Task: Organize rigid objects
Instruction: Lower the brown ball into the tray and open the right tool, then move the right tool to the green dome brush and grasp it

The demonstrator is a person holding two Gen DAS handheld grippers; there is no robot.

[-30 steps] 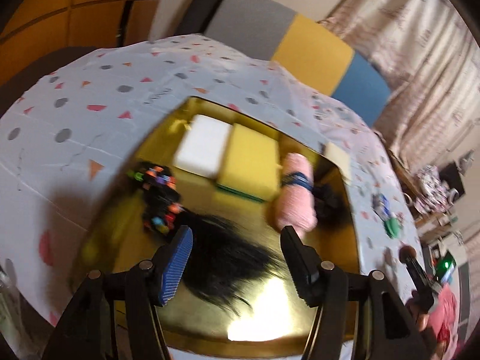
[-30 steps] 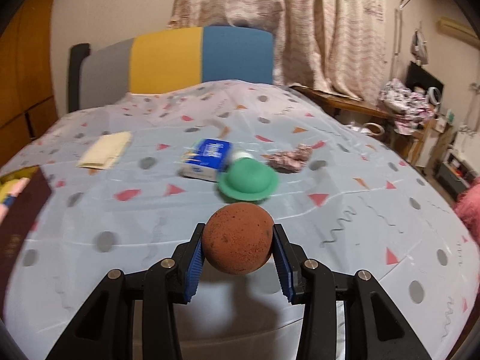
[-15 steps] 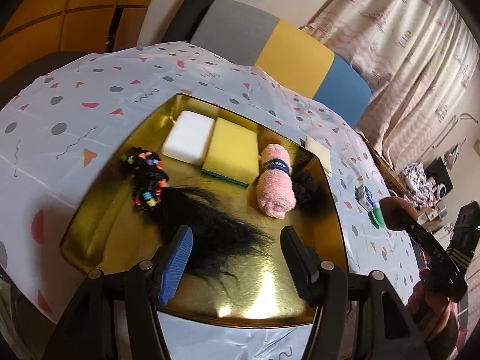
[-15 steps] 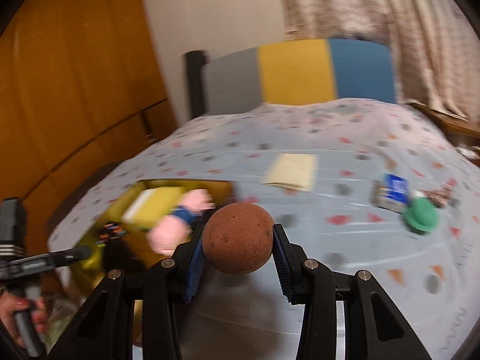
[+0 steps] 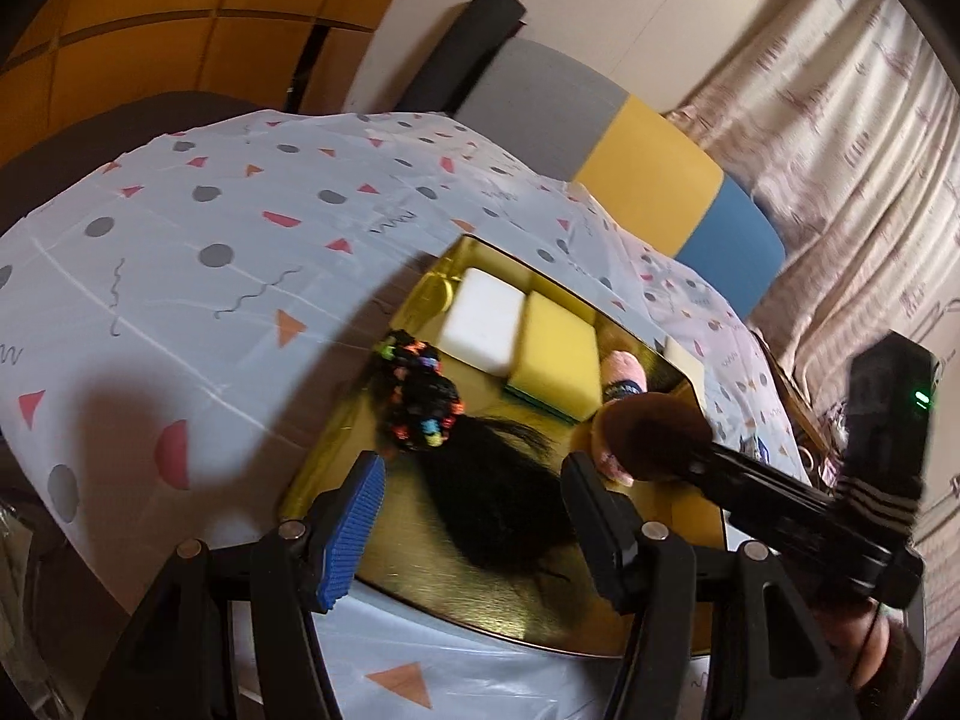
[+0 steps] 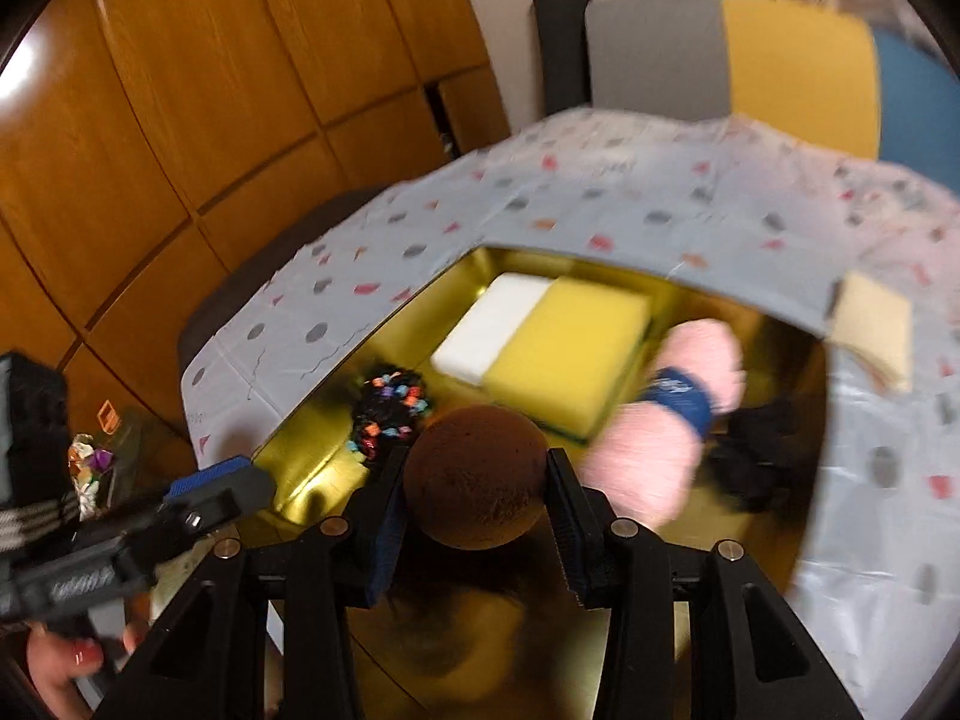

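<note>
Your right gripper point(image 6: 475, 483) clamps a rough brown ball point(image 6: 474, 474) above the glossy gold tray point(image 6: 774, 360); your left gripper point(image 5: 471, 501) gapes empty.

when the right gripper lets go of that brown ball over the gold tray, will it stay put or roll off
The brown ball looks fully round, so it would likely roll on the smooth, shiny gold tray. Its pitted, matte surface suggests cork or foam, probably light. The tray's raised rim and the pink towel roll nearby would probably stop it.

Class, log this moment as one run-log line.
right tool: shut on brown ball | over gold tray | left tool: open, holding nothing
</note>
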